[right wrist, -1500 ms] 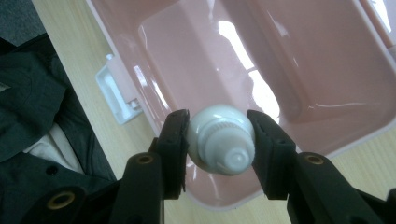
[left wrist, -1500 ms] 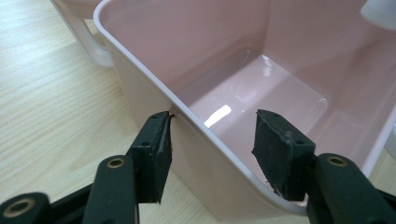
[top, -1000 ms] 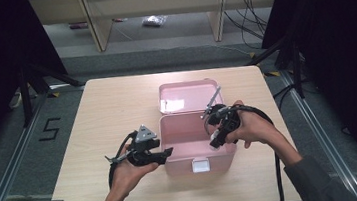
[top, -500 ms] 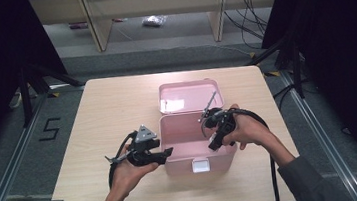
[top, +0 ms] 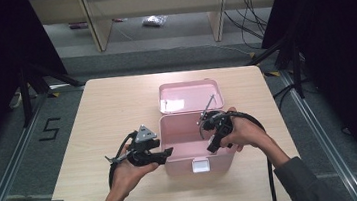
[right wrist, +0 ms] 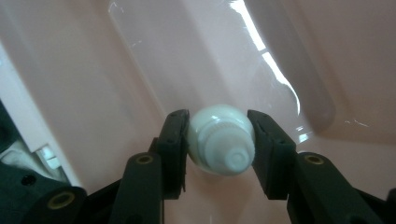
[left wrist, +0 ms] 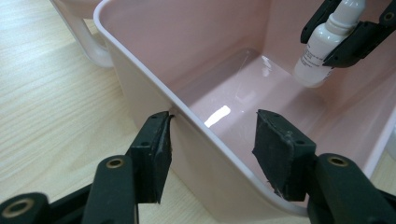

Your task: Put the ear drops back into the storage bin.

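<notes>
An open pink plastic box (top: 183, 166) stands near the table's front edge, its lid (top: 189, 95) laid back behind it. My right gripper (top: 214, 143) reaches down into the box from the right and is shut on a small white bottle (right wrist: 219, 140), cap toward the camera. In the left gripper view the bottle (left wrist: 322, 51) hangs just above the box floor (left wrist: 243, 98), between the right gripper's black fingers (left wrist: 355, 42). My left gripper (left wrist: 212, 135) is open and straddles the box's left wall (left wrist: 187, 140), one jaw outside and one inside.
A white latch (top: 201, 165) sits on the box's front face. The wooden table (top: 113, 117) has bare room left of the box and behind it. Dark stands and cables flank the table on the floor.
My right gripper has sunk a little deeper into the box with the bottle. The left gripper has stayed at the box's left wall.
</notes>
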{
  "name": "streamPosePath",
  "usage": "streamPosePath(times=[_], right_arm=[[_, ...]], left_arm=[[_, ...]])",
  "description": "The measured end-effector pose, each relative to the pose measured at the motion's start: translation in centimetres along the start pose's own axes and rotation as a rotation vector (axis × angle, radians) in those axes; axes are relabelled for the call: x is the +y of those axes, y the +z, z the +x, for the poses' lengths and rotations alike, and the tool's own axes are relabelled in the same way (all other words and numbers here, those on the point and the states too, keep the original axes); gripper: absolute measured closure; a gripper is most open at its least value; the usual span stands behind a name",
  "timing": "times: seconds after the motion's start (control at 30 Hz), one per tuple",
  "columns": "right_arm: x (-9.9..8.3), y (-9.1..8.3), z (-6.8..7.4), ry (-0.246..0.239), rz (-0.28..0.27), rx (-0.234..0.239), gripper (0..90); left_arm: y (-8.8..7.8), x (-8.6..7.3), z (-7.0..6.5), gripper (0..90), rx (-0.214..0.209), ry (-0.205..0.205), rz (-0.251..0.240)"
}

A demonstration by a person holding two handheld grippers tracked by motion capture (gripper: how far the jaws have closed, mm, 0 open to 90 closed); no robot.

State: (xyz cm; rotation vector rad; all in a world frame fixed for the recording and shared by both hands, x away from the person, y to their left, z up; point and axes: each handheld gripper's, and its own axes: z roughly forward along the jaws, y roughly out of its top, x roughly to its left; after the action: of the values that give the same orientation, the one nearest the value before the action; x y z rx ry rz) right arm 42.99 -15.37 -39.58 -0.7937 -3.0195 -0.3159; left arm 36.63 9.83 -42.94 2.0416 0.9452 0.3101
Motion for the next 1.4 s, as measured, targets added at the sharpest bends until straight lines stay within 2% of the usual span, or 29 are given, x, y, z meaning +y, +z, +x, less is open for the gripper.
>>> streamPosePath(times=[0.07,0.1,0.27,0.3,0.33,0.43,0.47,0.73,0.77,0.8,0.83,0.87,1.0,1.03,1.07,1.1,1.13,1.4], right_arm=[[0.1,0.0,0.2,0.014,0.002,0.012,60.5],[0.1,0.2,0.1,0.001,-0.011,0.019,60.5],[0.2,0.5,0.1,0.014,-0.002,0.019,60.5],[0.1,0.6,-0.1,-0.009,-0.009,0.02,60.5],[0.1,0.7,0.1,0.024,0.0,0.024,60.5],[0.1,0.9,0.0,0.022,-0.006,0.021,60.5],[0.1,1.0,-0.2,-0.007,-0.015,0.021,60.5],[0.1,1.5,0.1,0.026,0.004,0.032,60.5],[0.2,1.6,-0.1,0.005,-0.001,0.03,60.5],[0.2,1.6,-0.1,0.005,-0.001,0.03,60.5],[0.1,1.7,0.0,0.037,0.003,0.031,60.5],[0.1,1.7,-0.1,0.017,0.003,0.028,60.4],[0.1,1.6,0.1,0.039,0.007,0.032,60.5],[0.1,1.6,0.1,0.039,0.007,0.032,60.5],[0.1,1.7,-0.1,0.0,0.003,0.024,60.5],[0.1,1.7,-0.1,0.0,0.003,0.024,60.5],[0.0,1.8,0.0,0.022,0.005,0.035,60.4],[-0.3,2.3,-0.1,0.032,0.008,0.046,60.3]], left_arm=[[0.0,0.0,0.0,45.7,0.0,0.002,0.001],[0.0,0.0,0.0,45.6,0.0,0.0,-0.001],[0.0,0.0,0.0,45.6,0.0,0.003,0.001],[0.0,0.0,0.0,45.6,0.0,0.002,0.001],[0.0,0.0,0.0,45.6,0.0,0.001,0.001],[0.0,0.0,0.0,45.6,0.0,0.001,0.001],[0.0,0.0,0.0,45.6,0.0,0.001,0.001],[0.0,0.0,0.0,45.6,0.001,0.003,0.002],[0.0,0.0,0.0,45.6,0.001,0.004,0.003],[0.0,0.0,0.0,45.6,0.001,0.004,0.003],[0.0,0.0,0.0,45.6,0.001,0.004,0.003],[0.0,0.0,0.0,45.6,0.001,0.004,0.004],[0.0,0.0,0.0,45.5,0.001,0.004,0.003],[0.0,0.0,0.0,45.5,0.002,0.004,0.003],[0.0,0.0,0.0,45.5,0.001,0.004,0.003],[0.0,0.0,0.0,45.5,0.001,0.003,0.002],[0.0,0.0,0.0,45.5,0.001,0.002,0.002],[0.0,0.0,0.0,45.4,0.002,0.01,0.009]])
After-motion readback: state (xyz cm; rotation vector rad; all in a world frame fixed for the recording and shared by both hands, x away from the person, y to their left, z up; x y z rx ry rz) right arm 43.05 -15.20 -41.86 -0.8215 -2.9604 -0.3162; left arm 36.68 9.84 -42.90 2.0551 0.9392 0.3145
